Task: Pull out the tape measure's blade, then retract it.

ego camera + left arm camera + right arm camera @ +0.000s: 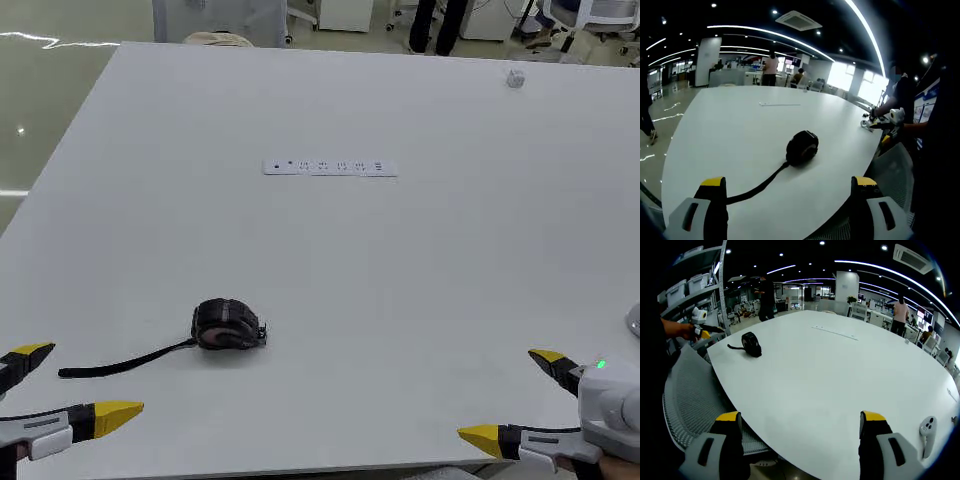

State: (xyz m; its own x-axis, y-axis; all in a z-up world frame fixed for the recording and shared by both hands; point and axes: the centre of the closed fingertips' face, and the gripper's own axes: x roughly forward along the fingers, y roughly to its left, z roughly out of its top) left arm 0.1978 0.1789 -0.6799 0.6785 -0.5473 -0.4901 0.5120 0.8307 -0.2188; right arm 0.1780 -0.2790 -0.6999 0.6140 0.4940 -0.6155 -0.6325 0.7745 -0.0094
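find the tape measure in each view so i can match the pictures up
head view: tape measure at lower left.
left gripper view: tape measure near the centre, close up.
right gripper view: tape measure at upper left, small and far off.
shared landmark: the long white socket strip.

The head view looks down from the near edge over the white worktop (420, 280). The left gripper view sits low at that edge, close to the tape measure (802, 147). The right gripper view catches the same tape measure from farther off, on its left.
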